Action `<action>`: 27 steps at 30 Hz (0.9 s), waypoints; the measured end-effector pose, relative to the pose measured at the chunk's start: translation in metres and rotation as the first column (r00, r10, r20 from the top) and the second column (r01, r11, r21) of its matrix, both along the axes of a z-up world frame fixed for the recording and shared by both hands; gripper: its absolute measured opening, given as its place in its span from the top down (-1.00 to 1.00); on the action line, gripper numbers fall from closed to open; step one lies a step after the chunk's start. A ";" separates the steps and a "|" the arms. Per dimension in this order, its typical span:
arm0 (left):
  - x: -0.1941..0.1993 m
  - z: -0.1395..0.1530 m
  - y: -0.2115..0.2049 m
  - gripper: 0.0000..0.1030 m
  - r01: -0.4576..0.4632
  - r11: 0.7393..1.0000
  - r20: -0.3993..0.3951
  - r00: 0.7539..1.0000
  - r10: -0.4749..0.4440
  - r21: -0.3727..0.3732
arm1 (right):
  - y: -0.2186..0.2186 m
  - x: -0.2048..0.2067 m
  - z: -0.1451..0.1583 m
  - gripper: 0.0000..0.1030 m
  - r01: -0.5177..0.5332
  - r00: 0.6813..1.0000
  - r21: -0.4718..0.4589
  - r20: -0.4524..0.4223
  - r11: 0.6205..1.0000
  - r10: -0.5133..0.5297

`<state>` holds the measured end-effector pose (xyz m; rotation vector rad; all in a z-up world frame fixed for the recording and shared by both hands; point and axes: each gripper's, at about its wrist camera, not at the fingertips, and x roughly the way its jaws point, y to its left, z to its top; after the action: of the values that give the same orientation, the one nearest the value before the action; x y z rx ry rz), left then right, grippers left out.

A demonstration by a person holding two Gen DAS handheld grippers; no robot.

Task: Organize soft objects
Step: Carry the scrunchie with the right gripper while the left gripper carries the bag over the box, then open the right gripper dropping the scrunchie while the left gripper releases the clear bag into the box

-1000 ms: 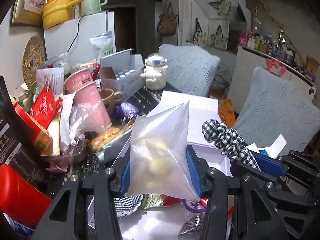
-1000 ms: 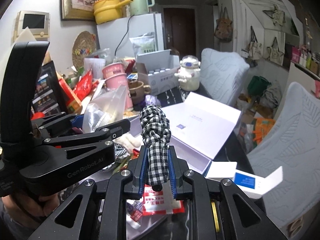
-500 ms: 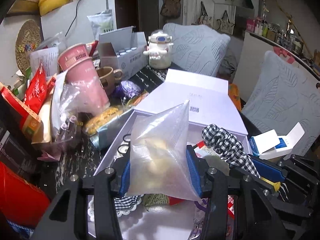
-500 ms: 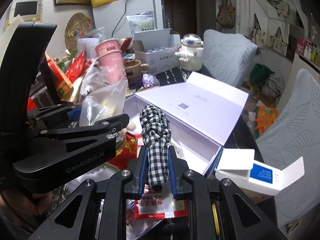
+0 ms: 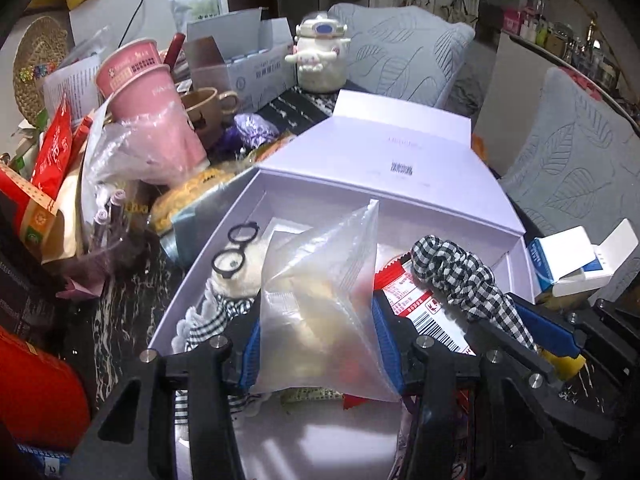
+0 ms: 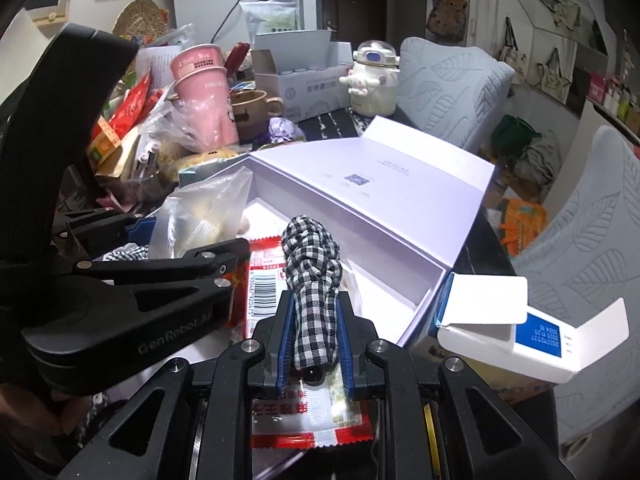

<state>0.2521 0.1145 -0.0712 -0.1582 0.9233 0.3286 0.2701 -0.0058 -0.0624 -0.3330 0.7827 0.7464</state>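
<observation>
Translucent plastic fills your left gripper (image 5: 318, 344): its blue pads are clamped on a clear zip bag holding something pale and soft (image 5: 320, 304), and the bag hangs over the near end of the open white cardboard box (image 5: 404, 216). Your right gripper (image 6: 314, 340) is pinched tight on a black-and-white checked fabric bundle (image 6: 314, 276), which stands just above the box's near right side.

Inside the box lie a cream plush toy with black glasses (image 5: 240, 268) and a red-and-white snack packet (image 6: 262, 276).

Risks, as judged from here:
- The two grippers sit close together; lowering both at once could knock one against the other and shake a load free.
- The bag is slippery and held near its lower edge; it could slide out or tip over the box wall on release.
- The checked bundle sits near the right rim beside a small white-and-blue carton (image 6: 536, 340); released too far right, it may land outside.
</observation>
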 end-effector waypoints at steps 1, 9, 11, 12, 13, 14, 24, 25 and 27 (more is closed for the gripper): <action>0.001 -0.002 0.001 0.06 -0.005 1.000 -0.009 1.000 0.005 -0.002 | 0.001 0.000 -0.001 0.62 0.000 1.000 -0.006 0.001 1.000 0.000; 0.002 -0.004 0.000 0.03 -0.006 1.000 -0.040 0.999 0.006 -0.006 | 0.002 -0.003 0.000 0.52 0.003 1.000 -0.028 -0.002 1.000 -0.003; 0.003 -0.003 0.001 0.03 -0.012 1.000 -0.047 0.999 0.012 -0.011 | 0.001 -0.004 0.001 0.49 0.006 1.000 -0.038 -0.005 0.999 -0.006; 0.003 -0.003 0.000 0.01 -0.013 1.000 -0.050 0.999 0.012 -0.011 | 0.000 -0.004 0.001 0.45 0.008 1.000 -0.040 -0.006 0.999 -0.008; 0.003 -0.002 -0.001 -0.08 -0.008 1.000 -0.057 0.998 0.007 -0.004 | -0.002 -0.005 0.002 0.37 0.015 1.000 -0.042 -0.008 0.999 -0.015; 0.003 -0.002 -0.002 -0.10 -0.001 1.000 -0.058 0.998 0.002 0.003 | -0.003 -0.005 0.002 0.32 0.021 1.000 -0.042 -0.009 0.999 -0.021; 0.000 0.010 -0.016 -0.16 0.029 0.999 -0.049 0.998 -0.027 0.040 | -0.020 -0.010 0.011 0.32 0.062 0.998 -0.039 -0.014 0.997 -0.062; -0.002 0.014 -0.018 -0.21 0.030 0.999 -0.038 0.999 -0.029 0.038 | -0.022 -0.011 0.013 0.32 0.067 0.998 -0.036 -0.012 0.997 -0.067; -0.004 0.019 -0.021 -0.38 0.035 0.999 -0.022 0.999 -0.034 0.031 | -0.025 -0.012 0.015 0.32 0.074 0.997 -0.031 -0.009 0.997 -0.074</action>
<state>0.2480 0.0936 -0.0525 -0.1099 0.9410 0.3133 0.2576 -0.0310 -0.0474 -0.3266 0.8122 0.6672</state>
